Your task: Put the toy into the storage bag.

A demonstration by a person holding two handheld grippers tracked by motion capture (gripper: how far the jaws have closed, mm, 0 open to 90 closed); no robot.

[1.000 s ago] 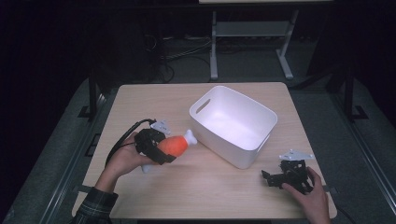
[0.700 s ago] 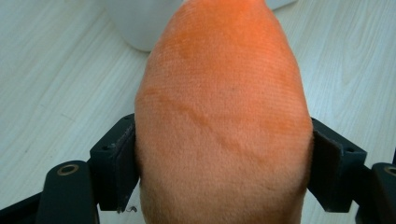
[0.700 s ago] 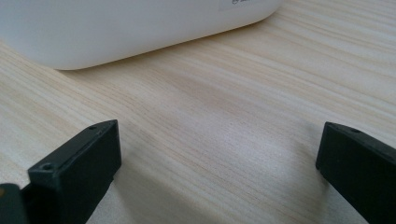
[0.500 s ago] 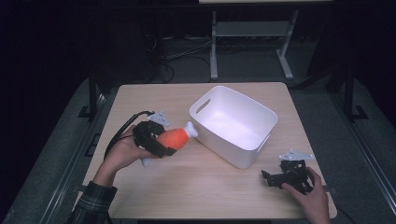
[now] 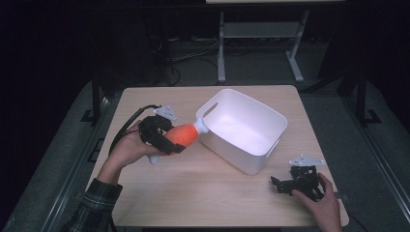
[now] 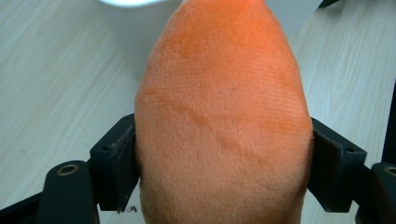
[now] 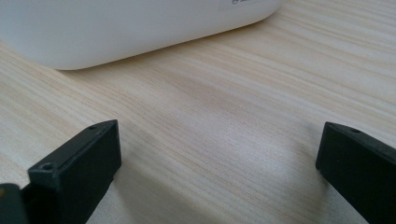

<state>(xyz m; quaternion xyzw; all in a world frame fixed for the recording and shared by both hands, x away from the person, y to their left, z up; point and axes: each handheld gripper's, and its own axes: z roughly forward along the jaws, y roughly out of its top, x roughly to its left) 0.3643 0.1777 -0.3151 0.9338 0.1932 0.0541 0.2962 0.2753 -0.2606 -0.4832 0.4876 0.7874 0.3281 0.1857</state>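
Left gripper (image 5: 167, 140) clamped on orange plush toy (image 6: 224, 121), pads pressing both flanks, toy's white tip at white bin (image 5: 270, 118) rim. Right gripper (image 7: 219, 172) open over table (image 7: 224, 107).

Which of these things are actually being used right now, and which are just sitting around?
In use: orange plush toy, clamped in the left gripper; white bin beside its white tip.

Just about: right gripper, open on the table; metal stand and cables behind.
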